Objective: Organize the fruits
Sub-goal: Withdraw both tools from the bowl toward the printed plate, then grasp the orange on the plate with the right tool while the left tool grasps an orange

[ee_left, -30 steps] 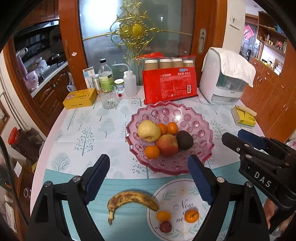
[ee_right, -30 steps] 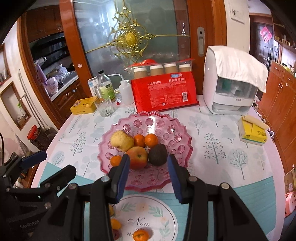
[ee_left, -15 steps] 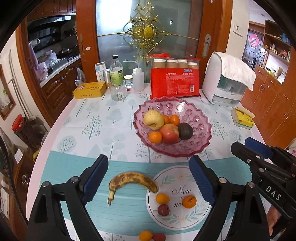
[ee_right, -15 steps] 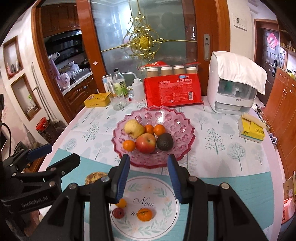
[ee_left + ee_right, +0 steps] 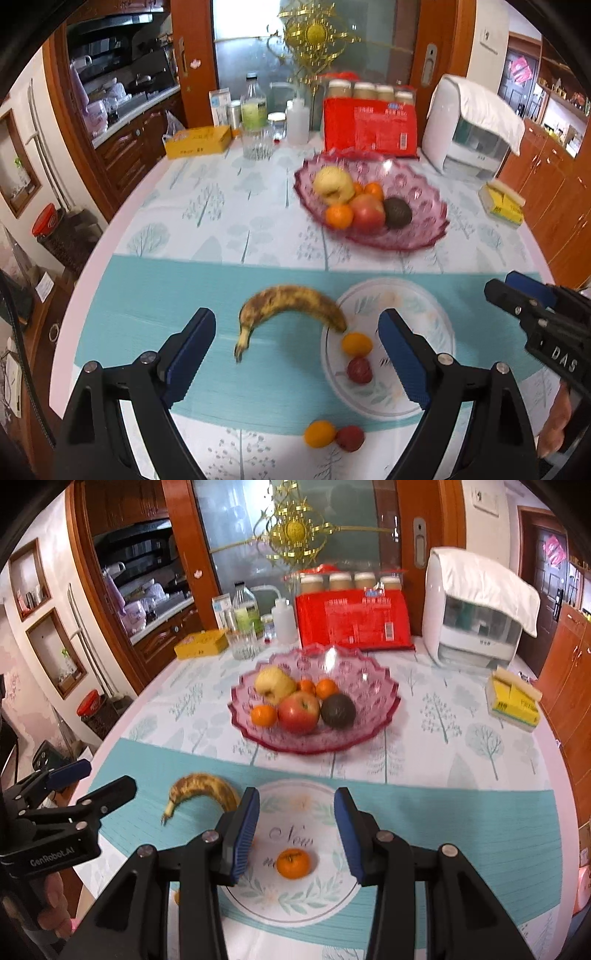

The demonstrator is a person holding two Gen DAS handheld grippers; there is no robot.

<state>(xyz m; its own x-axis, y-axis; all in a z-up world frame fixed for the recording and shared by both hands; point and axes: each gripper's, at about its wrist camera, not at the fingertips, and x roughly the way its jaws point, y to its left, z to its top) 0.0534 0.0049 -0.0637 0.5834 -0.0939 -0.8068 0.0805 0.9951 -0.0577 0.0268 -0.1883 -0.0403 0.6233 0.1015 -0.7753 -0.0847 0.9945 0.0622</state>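
A spotted banana [image 5: 291, 304] lies on the teal strip of the tablecloth, left of a white round plate [image 5: 436, 332]. On the plate sit a small orange fruit [image 5: 356, 343] and a small red one [image 5: 359, 370]. Another orange and red pair [image 5: 319, 434] lies nearer the front edge. My left gripper [image 5: 295, 328] hovers open above the banana, gripping nothing. In the right wrist view a mandarin [image 5: 293, 864] lies on the plate [image 5: 369, 893]. Above it my right gripper [image 5: 296, 801] holds its jaws a narrow gap apart, empty. The pink glass bowl [image 5: 384, 709] holds apples, oranges and an avocado.
Along the table's far side stand a red packet [image 5: 369, 129], jars, bottles, a glass [image 5: 256, 146], a yellow box [image 5: 197, 142] and a white appliance [image 5: 469, 129]. A yellow sponge pack [image 5: 513, 701] lies at the right edge. The right gripper's body [image 5: 543, 325] sits to the right.
Both grippers have drawn back from the bowl towards the table's near side and sunk lower. The banana and the loose small fruits now lie close under the fingers.
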